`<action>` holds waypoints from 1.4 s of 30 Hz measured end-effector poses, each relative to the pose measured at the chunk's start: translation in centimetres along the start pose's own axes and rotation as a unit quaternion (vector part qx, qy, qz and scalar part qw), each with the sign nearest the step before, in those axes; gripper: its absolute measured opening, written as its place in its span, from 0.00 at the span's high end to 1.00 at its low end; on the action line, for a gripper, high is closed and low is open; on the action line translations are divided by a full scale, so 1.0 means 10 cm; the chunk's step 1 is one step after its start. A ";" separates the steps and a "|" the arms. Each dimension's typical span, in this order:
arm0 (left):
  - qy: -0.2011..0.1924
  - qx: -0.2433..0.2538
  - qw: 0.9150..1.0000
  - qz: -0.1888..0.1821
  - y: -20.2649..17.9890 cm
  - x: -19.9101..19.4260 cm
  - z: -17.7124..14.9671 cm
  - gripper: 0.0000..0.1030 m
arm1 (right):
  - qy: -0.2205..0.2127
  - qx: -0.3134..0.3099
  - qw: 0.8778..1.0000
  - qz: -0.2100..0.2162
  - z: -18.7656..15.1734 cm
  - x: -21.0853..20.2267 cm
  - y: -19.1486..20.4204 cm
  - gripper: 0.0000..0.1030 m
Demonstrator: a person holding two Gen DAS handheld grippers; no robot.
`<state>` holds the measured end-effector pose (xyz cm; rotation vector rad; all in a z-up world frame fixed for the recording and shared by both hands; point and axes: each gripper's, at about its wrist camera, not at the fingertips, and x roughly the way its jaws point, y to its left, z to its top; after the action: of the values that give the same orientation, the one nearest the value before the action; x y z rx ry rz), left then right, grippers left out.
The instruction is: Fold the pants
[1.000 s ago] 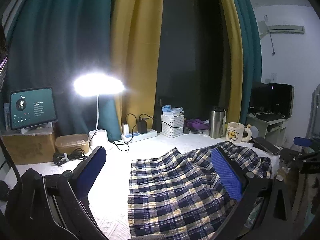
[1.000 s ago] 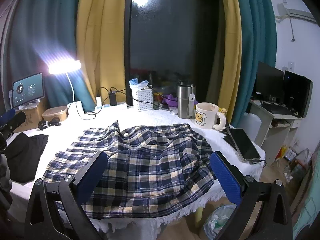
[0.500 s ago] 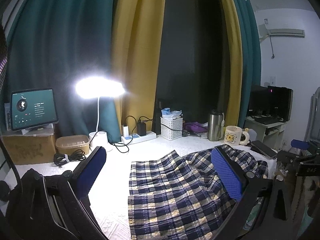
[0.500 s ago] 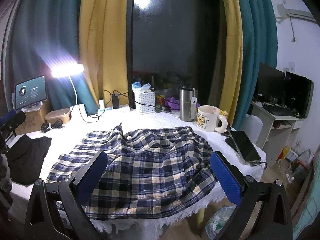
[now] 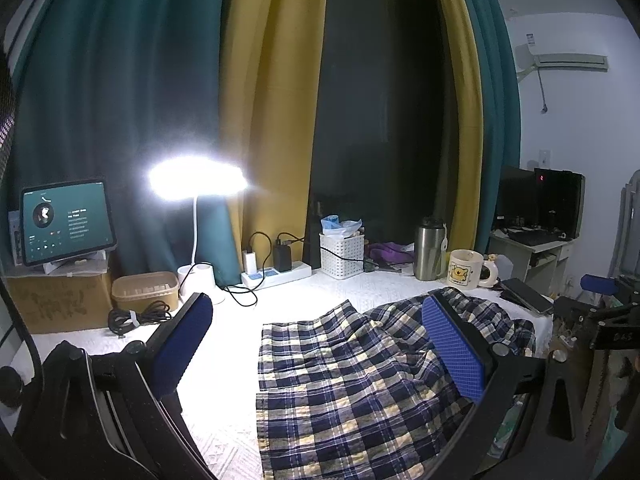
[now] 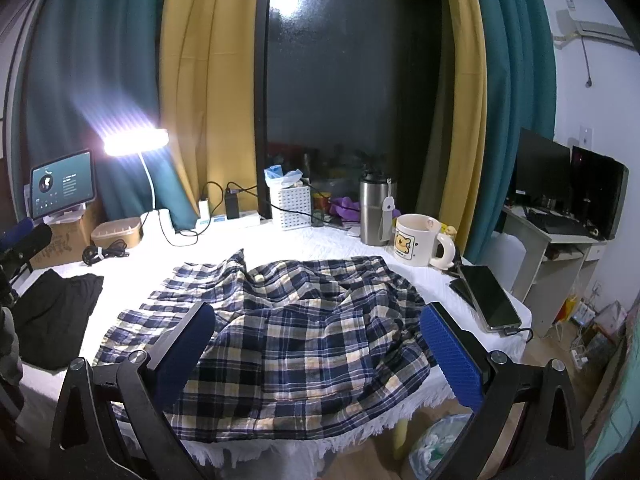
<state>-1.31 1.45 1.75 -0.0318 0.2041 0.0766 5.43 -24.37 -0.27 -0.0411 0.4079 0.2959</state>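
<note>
The blue, white and yellow plaid pants [image 6: 304, 332] lie crumpled and spread on the white-covered table [image 6: 304, 244]; they also show in the left wrist view [image 5: 352, 384]. My right gripper [image 6: 316, 344] is open and empty, held above the pants near the table's front edge. My left gripper [image 5: 316, 340] is open and empty, above the pants' left end. The right gripper's blue pad shows at the far right of the left wrist view [image 5: 596, 283].
A black garment [image 6: 56, 312] lies at the table's left. A lit lamp [image 6: 136, 144], tablet [image 6: 62, 184], power strip [image 6: 228, 220], white basket [image 6: 290, 204], steel flask [image 6: 374, 212], mug [image 6: 418, 240] and phone [image 6: 488, 296] ring the back and right edge.
Both grippers have pulled back and tilted up a little, so the table and pants sit lower in both views. Both stay open and empty. The pants have not moved.
</note>
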 end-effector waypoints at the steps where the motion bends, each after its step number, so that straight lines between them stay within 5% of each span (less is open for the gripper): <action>1: 0.000 0.000 1.000 0.000 0.00 0.00 0.00 0.00 | 0.000 0.000 1.000 0.000 0.00 0.00 0.00 0.00; 30: 0.008 0.003 1.000 -0.001 -0.05 0.04 0.04 0.00 | 0.003 0.004 1.000 -0.008 0.05 0.02 -0.10 0.00; 42: 0.039 0.007 0.999 0.001 -0.05 0.40 0.09 0.00 | 0.024 0.009 1.000 -0.006 0.14 0.39 -0.18 0.00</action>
<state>2.77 1.26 1.81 -0.0208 0.2829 0.0759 9.93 -24.92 -0.62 -0.0337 0.4584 0.2807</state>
